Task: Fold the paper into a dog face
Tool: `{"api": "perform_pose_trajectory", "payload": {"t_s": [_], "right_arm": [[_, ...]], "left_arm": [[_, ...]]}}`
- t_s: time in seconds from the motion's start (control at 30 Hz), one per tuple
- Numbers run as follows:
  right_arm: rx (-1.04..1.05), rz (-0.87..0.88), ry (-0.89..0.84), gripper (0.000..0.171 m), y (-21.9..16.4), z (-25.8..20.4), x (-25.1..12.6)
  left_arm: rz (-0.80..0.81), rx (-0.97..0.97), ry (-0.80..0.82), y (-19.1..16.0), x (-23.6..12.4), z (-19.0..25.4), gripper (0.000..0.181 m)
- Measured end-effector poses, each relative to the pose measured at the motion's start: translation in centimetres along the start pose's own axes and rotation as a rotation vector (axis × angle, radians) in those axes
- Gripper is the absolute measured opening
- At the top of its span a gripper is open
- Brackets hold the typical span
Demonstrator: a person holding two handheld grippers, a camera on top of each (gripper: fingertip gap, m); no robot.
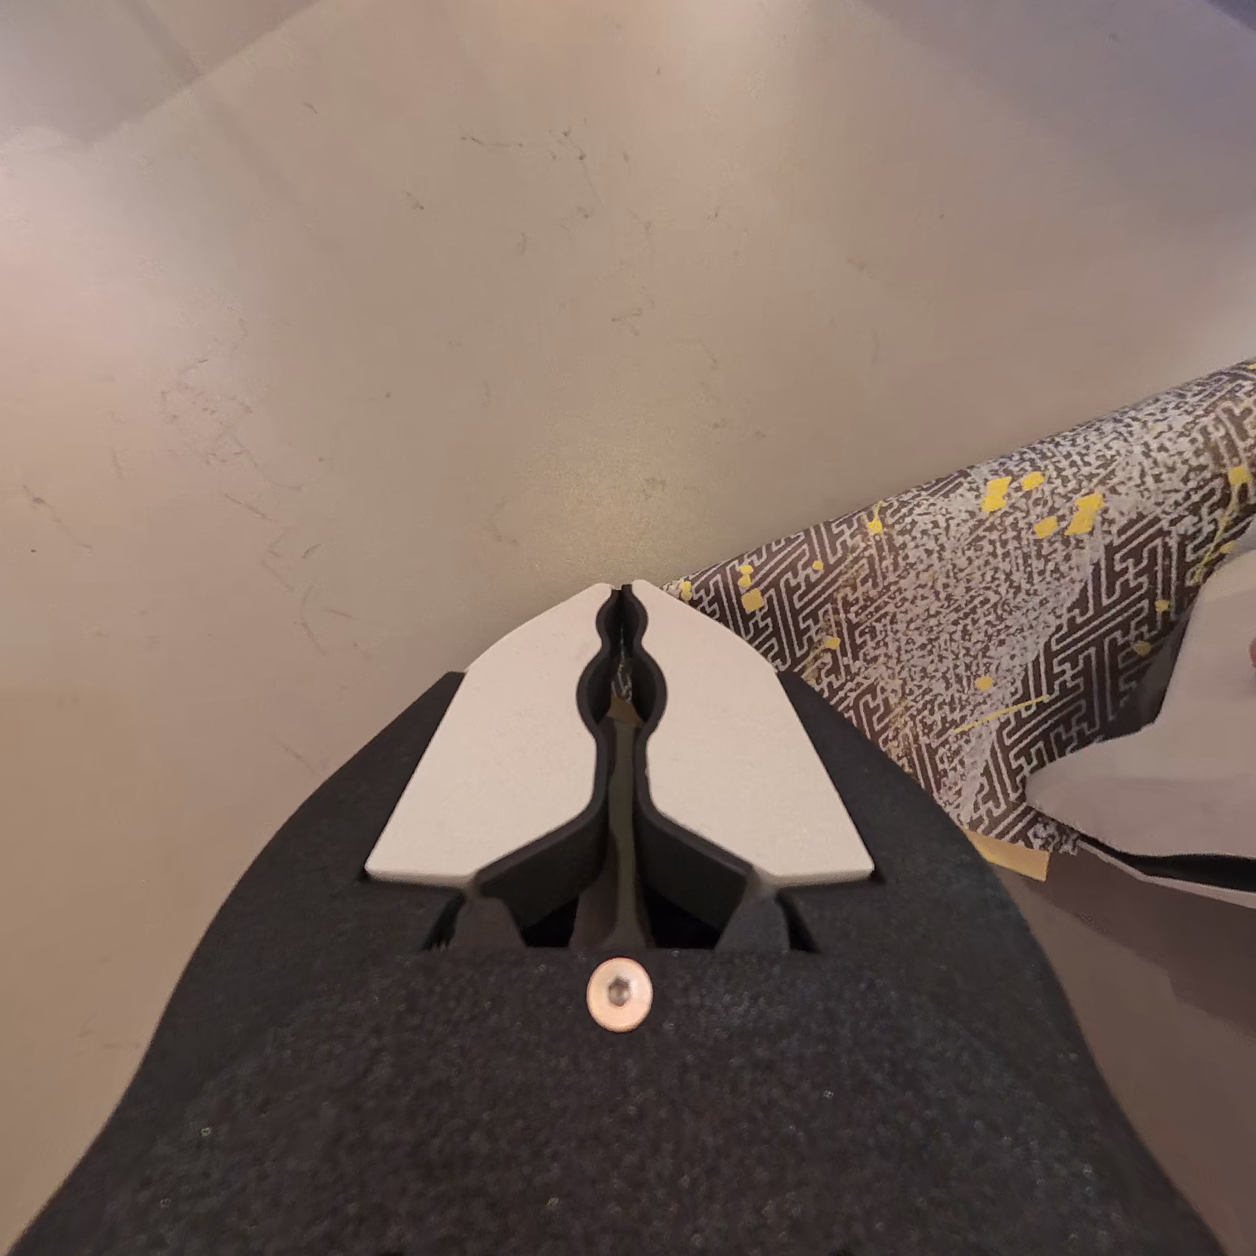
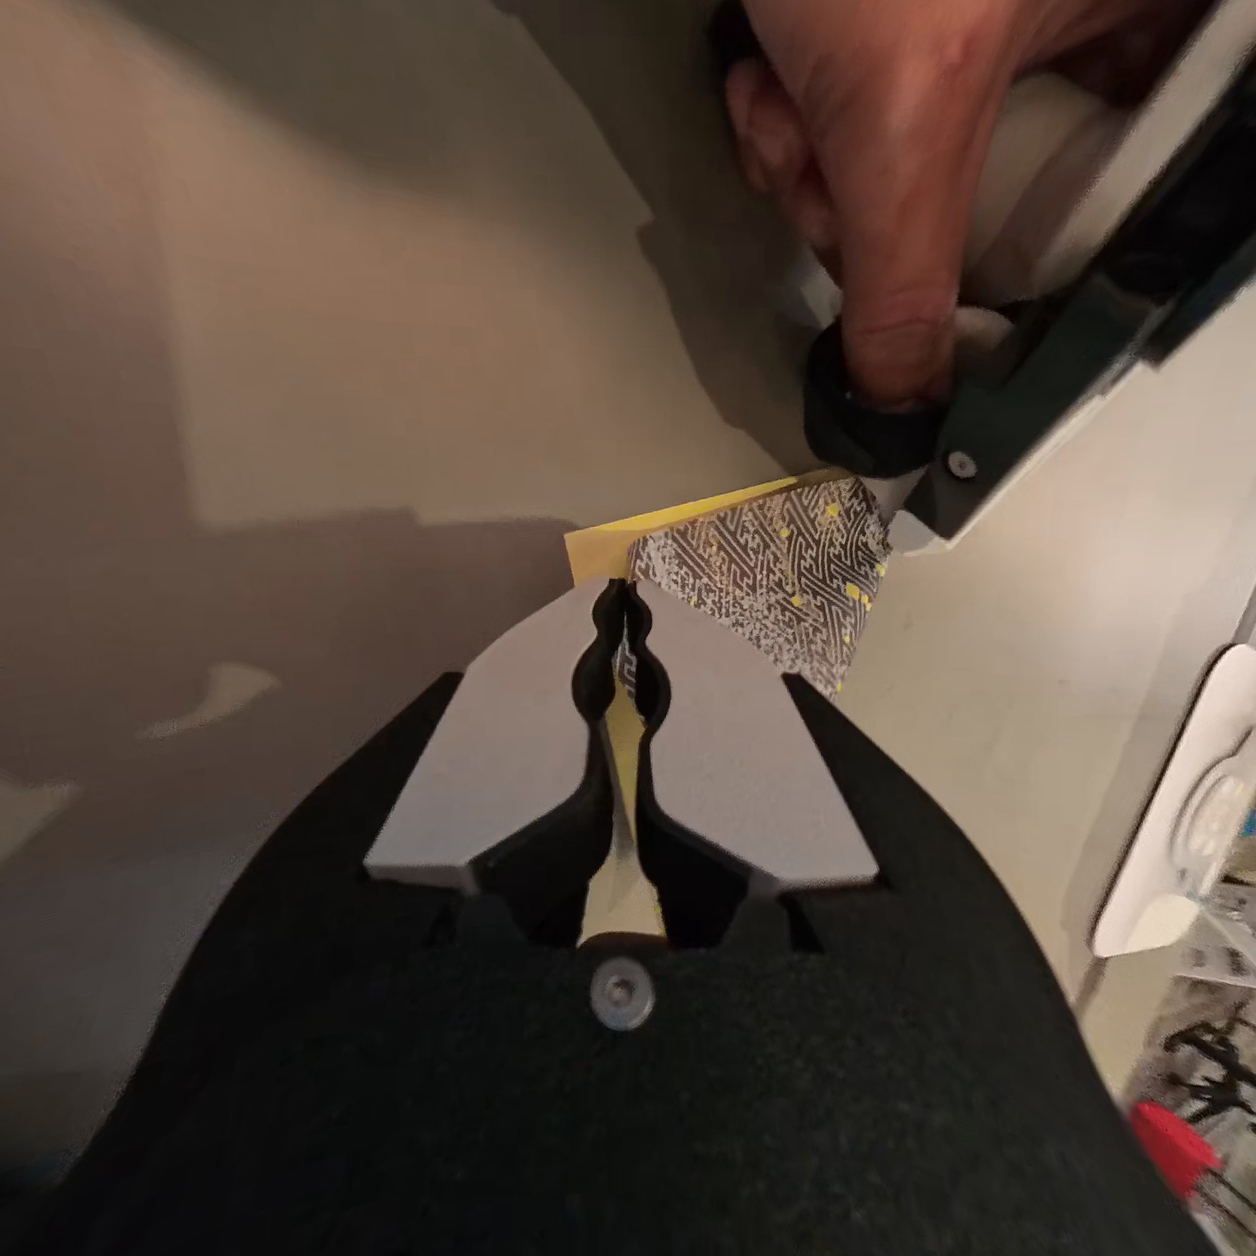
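Mid-fold, both hand-held grippers pinch the patterned paper (image 2: 761, 578): left hand-held gripper (image 1: 624, 598) and right hand-held gripper (image 2: 620, 590) at opposite ends; next likely needs aligned edges above the desk (image 1: 476, 340).

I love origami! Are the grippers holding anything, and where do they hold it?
Both pinch the patterned paper: the left gripper and the right gripper each clamp an edge of it.

No writing can be read in either view; the dark brush-like marks on the sheets (image 2: 1203, 1080) to the right of the right gripper (image 2: 622, 591) are perhaps lettering, too blurred to tell.
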State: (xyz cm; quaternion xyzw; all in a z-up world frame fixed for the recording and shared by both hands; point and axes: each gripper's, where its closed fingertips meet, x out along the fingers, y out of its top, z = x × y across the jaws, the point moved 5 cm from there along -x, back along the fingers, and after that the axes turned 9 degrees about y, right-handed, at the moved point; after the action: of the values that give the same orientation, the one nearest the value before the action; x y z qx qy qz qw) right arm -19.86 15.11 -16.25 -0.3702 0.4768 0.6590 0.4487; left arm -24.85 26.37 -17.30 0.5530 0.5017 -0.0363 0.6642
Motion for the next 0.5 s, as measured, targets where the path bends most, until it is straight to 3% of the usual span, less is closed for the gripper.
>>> {"api": "perform_pose_trajectory", "payload": {"t_s": [0.03,0.5], "right_arm": [[-0.037,-0.016,0.005,0.000,0.2,-0.2,0.0],[-0.234,-0.088,0.087,0.000,1.4,-0.9,0.5]], "left_arm": [[0.000,0.000,0.000,0.0,0.0,0.0,0.000],[-0.001,0.000,0.000,0.0,0.0,0.0,0.000]]}}
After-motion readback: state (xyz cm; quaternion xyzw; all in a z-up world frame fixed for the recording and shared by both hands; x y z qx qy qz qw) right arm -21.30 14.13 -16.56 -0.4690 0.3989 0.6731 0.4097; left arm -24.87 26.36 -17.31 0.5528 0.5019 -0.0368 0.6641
